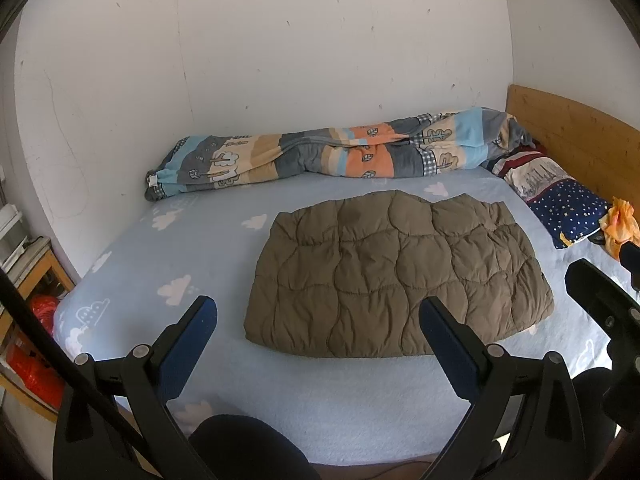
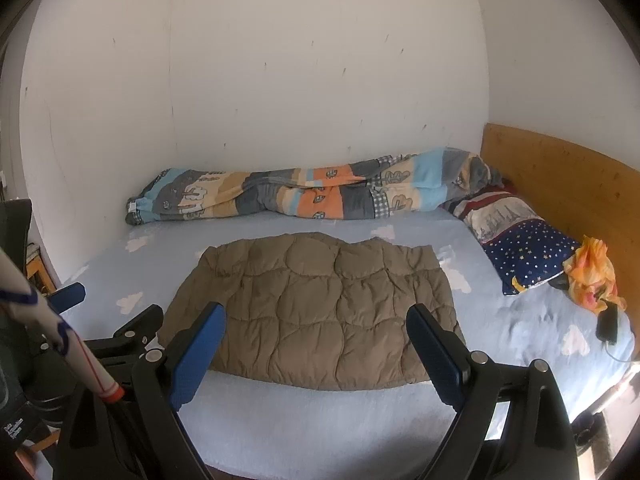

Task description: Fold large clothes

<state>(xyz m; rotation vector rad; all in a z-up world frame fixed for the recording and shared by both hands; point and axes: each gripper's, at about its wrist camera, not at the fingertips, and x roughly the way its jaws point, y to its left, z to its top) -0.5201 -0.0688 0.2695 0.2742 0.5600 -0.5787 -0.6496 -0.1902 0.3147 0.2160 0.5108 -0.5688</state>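
Both pairs of fingers stand wide apart and hold nothing: the left gripper [image 1: 318,322] and right gripper [image 2: 318,330] hover low in frame over the near edge of the bed [image 2: 320,420]. At frame centre the jacket [image 1: 396,276] lies flat, already folded to a rectangle. Judged: between folds; next, 2 corner pinches. Far back, a quilt [image 1: 320,148] lines the wall

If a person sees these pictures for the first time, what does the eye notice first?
First, the brown quilted jacket, folded flat in the middle of the pale blue bed. Behind it, along the wall, lies a colourful rolled duvet. Both grippers, left and right, hover open in front.
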